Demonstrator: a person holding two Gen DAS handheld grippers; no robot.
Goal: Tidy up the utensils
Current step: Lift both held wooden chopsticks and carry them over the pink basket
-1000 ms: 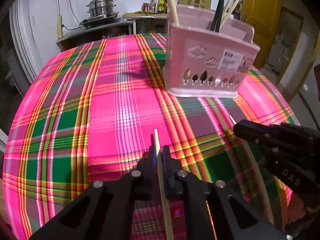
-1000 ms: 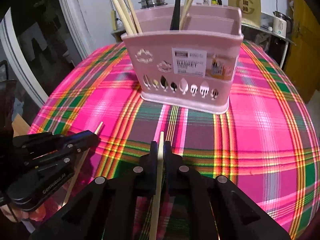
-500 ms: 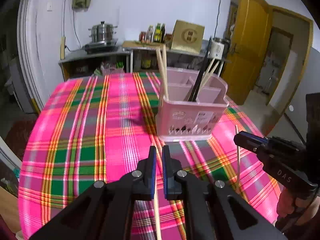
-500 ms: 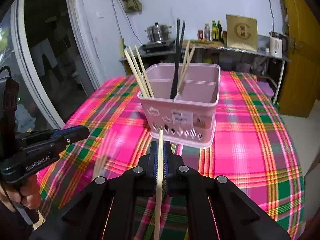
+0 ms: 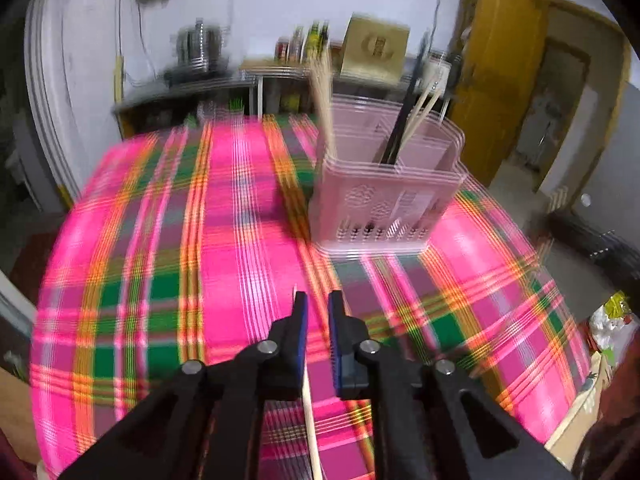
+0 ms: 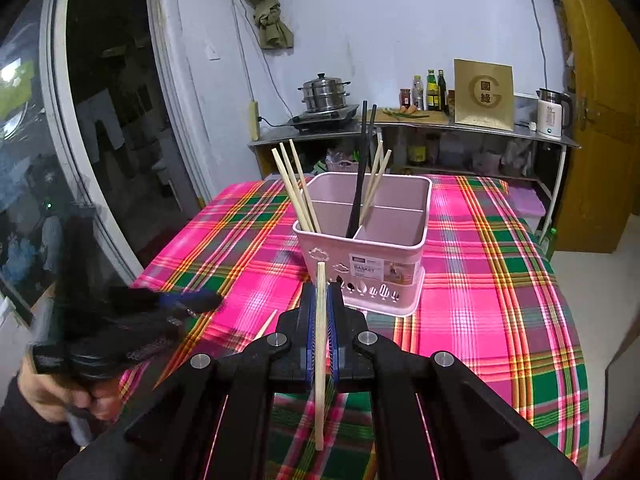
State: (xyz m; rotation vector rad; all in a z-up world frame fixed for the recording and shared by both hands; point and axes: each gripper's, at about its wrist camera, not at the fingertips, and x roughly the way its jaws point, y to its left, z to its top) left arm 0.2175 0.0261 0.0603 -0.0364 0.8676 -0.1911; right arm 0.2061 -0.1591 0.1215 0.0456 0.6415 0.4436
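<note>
- My right hand-held gripper (image 6: pixel 319 312) was clamped on 1 pale wooden chopstick (image 6: pixel 320 356), which stood nearly upright between the blue pads; its lower end hung free below them.
- My left hand-held gripper (image 5: pixel 317 312) had just been opening: a gap showed between the pads, and a second chopstick (image 5: pixel 310 412) lay against the left pad only, its lower end cut off by the frame edge.
- The left view was heavily smeared, so fine detail there was hard to read.
- The pink utensil basket (image 6: pixel 362 258) stood on the plaid-covered bench (image 6: pixel 492 292), holding 3 pale chopsticks in 1 corner and black and pale ones at the middle divider.
- The basket's label was too small to read fully.
</note>
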